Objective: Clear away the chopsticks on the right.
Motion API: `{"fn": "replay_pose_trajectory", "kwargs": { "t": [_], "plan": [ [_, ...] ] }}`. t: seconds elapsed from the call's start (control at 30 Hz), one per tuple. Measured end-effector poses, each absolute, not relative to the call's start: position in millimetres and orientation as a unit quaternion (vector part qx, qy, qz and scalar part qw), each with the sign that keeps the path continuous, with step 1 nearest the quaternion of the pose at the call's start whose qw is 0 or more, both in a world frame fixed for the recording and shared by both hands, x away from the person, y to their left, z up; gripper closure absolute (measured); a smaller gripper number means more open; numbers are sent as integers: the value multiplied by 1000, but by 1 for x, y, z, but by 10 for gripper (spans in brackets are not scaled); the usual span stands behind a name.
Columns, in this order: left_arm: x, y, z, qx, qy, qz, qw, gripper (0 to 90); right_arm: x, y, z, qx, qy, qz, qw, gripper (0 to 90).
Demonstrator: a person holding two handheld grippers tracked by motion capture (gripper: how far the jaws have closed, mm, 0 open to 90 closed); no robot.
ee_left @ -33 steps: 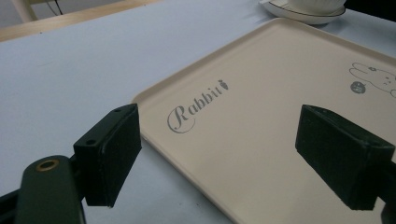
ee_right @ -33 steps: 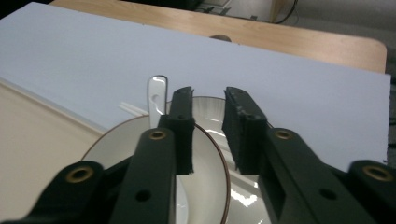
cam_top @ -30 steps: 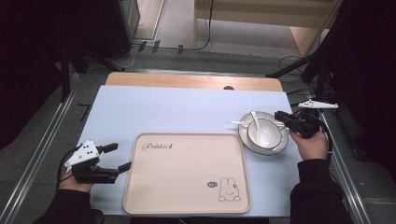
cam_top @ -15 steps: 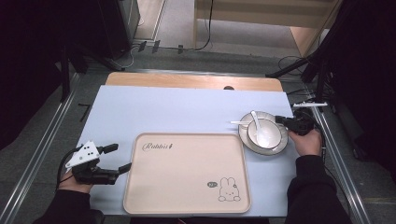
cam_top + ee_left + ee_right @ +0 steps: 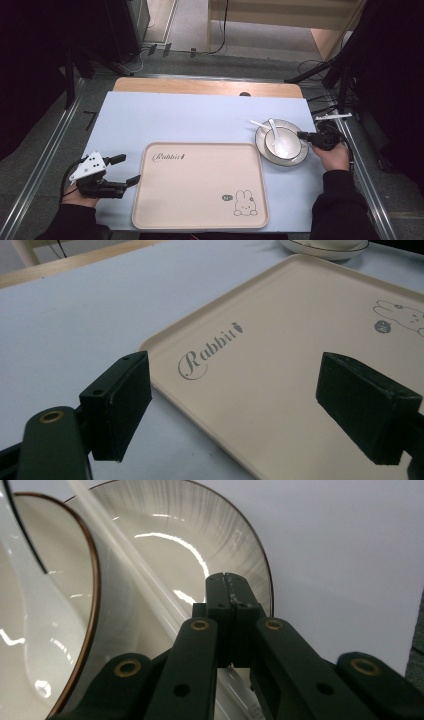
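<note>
Plate [image 5: 296, 156]: right side of the tabletop [image 5: 200, 117], just beside the tray's far right corner, carrying a bowl [image 5: 282, 142] with a white spoon [image 5: 277, 137] in it.
Right tongs [image 5: 301, 134]: jaws pressed flat together, tips over the plate's right rim; nothing visibly caught between them.
Left tongs [image 5: 125, 170]: spread wide, empty, at the tray's left edge.
Tray [image 5: 200, 190]: beige, rabbit print, bare, front centre.
</note>
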State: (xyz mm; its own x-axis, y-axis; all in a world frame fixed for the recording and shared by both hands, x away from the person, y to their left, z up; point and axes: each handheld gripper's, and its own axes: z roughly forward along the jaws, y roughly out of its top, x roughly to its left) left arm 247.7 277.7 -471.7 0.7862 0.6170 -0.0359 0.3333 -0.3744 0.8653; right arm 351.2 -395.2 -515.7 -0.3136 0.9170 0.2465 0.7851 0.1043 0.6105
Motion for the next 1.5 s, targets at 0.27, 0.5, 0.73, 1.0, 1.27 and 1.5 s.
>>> {"fn": "replay_pose_trajectory", "kwargs": {
  "t": [0.27, 0.5, 0.73, 1.0, 1.27, 1.5],
  "plan": [
    [247, 278, -471, 814, 290, 149, 480, 151, 335, -399, -515, 571, 744, 335, 92, 900],
    [246, 279, -470, 813, 291, 151, 482, 151, 328, -400, -515, 564, 750, 336, 77, 900],
    [246, 279, -470, 811, 292, 151, 484, 151, 320, -403, -509, 563, 748, 342, 79, 892],
    [246, 278, -470, 816, 291, 150, 476, 151, 312, -410, -489, 548, 739, 354, 168, 425],
    [246, 278, -471, 816, 291, 148, 477, 151, 314, -406, -499, 549, 751, 344, 125, 476],
    [247, 278, -472, 819, 289, 146, 474, 151, 318, -400, -504, 537, 764, 342, 103, 636]
  ]
}}
